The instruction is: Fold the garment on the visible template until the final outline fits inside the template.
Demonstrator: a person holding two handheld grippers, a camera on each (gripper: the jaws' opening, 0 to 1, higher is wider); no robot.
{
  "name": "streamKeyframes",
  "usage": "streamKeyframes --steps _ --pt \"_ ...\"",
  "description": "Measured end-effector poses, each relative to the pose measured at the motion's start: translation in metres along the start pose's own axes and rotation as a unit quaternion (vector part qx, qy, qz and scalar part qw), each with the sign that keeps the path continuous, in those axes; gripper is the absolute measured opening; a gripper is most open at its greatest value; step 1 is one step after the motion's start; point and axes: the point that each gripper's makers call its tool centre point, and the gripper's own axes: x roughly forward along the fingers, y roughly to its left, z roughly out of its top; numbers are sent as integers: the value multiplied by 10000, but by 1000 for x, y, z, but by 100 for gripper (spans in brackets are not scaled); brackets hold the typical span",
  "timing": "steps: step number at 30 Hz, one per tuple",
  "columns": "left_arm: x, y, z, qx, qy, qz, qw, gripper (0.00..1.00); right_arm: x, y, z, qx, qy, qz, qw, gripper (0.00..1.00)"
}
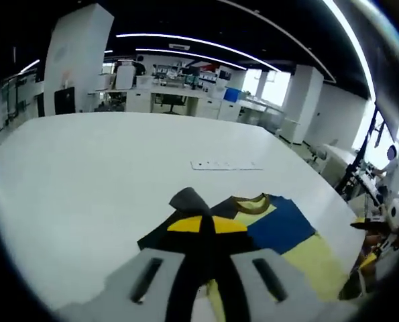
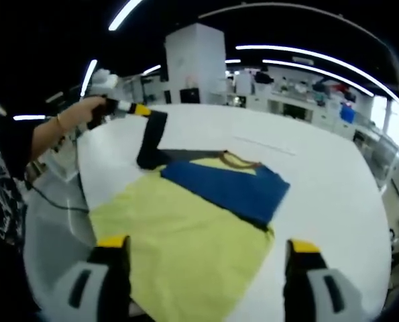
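A T-shirt lies flat on the white table (image 1: 98,174), with a yellow body (image 2: 186,241), a blue panel (image 2: 229,188) and a brown collar (image 1: 251,202). My left gripper (image 1: 207,225) is shut on its black sleeve (image 1: 189,198) and holds that sleeve up off the table. In the right gripper view the left gripper (image 2: 140,109) sits in a person's hand (image 2: 85,113), with the black sleeve (image 2: 152,141) hanging from it. My right gripper (image 2: 206,251) is wide open over the yellow hem, with nothing between its fingers. Its yellow tips also appear as the right gripper (image 1: 365,243) beyond the hem.
A thin white strip (image 1: 226,165) lies on the table beyond the collar. The table edge (image 2: 58,228) runs close to the shirt on the person's side. Desks, shelves and white pillars (image 1: 78,60) stand far behind the table.
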Motion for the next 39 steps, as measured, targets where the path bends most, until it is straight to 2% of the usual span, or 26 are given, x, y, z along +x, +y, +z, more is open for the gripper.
streamKeyframes --steps 12,16,23,28,39 --pt "31 -43 4 -51 -24 -340 9994 0 2 3 -3 -2 62 35 10000 96" --pt "39 -64 11 -46 -221 -592 9980 0 2 2 -2 -3 60 32 10000 96" --pt "55 -92 9 -49 -252 -850 9961 0 1 -1 -3 -32 111 12 9999 96" --pt "66 -117 4 -76 -229 -1111 9935 0 1 -4 -4 1 130 -9 9999 95" --pt "89 -155 -14 -35 -146 -1415 9898 0 0 -9 -12 119 187 -59 9997 95"
